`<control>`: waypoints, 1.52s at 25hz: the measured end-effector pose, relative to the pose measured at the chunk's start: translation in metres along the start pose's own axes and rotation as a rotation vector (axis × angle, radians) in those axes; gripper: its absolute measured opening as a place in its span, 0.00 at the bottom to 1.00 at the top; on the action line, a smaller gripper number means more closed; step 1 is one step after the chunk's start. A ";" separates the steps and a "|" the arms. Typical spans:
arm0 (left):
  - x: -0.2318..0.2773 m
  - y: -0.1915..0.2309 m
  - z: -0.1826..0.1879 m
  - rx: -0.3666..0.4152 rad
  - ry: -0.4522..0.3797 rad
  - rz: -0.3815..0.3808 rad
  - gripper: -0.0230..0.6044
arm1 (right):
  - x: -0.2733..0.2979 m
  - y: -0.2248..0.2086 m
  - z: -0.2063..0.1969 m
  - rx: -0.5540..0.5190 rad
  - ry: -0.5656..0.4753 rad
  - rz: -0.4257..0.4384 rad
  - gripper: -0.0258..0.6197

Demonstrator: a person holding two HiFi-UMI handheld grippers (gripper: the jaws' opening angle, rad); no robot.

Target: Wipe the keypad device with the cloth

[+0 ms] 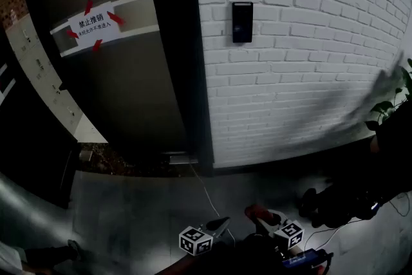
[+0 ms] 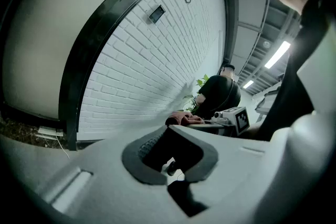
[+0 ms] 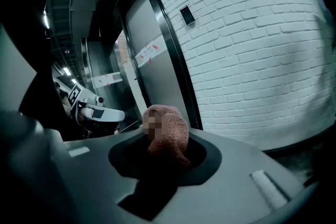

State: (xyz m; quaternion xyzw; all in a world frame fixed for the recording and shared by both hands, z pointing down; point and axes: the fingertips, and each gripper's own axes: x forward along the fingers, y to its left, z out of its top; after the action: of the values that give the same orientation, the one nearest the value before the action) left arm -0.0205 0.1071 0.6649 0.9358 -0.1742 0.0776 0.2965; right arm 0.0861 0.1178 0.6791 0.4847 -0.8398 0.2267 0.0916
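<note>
The keypad device [image 1: 243, 22] is a small black panel mounted on the white brick wall, well above and beyond both grippers; it also shows in the left gripper view [image 2: 156, 13] and the right gripper view [image 3: 186, 14]. My right gripper [image 1: 257, 216] is low at the bottom of the head view, shut on a bunched reddish-brown cloth [image 3: 167, 136]. The cloth [image 2: 184, 118] shows beside it in the left gripper view too. My left gripper [image 1: 222, 223] sits just left of it, jaws together and holding nothing.
A dark door frame [image 1: 187, 74] borders the wall on the left, with a metal door carrying a taped paper notice [image 1: 93, 26]. A thin cable [image 1: 206, 193] runs across the grey floor. A person in dark clothes [image 1: 360, 183] and a plant [image 1: 393, 100] are at the right.
</note>
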 end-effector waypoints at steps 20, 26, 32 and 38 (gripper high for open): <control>0.158 0.064 0.112 0.012 0.011 0.115 0.04 | 0.069 -0.162 0.086 -0.016 -0.034 0.190 0.21; 0.194 0.072 0.141 -0.004 -0.004 0.197 0.04 | 0.096 -0.220 0.122 -0.085 -0.032 0.289 0.21; 0.191 0.088 0.153 -0.021 -0.028 0.284 0.04 | 0.120 -0.234 0.218 -0.061 -0.147 0.507 0.21; 0.198 0.112 0.175 -0.016 -0.077 0.267 0.04 | 0.138 -0.220 0.361 -0.379 -0.212 0.616 0.21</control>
State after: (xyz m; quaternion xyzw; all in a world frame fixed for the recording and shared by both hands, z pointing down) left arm 0.1291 -0.1361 0.6313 0.9042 -0.3090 0.0792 0.2842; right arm 0.2274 -0.2519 0.4774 0.2046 -0.9781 0.0328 0.0197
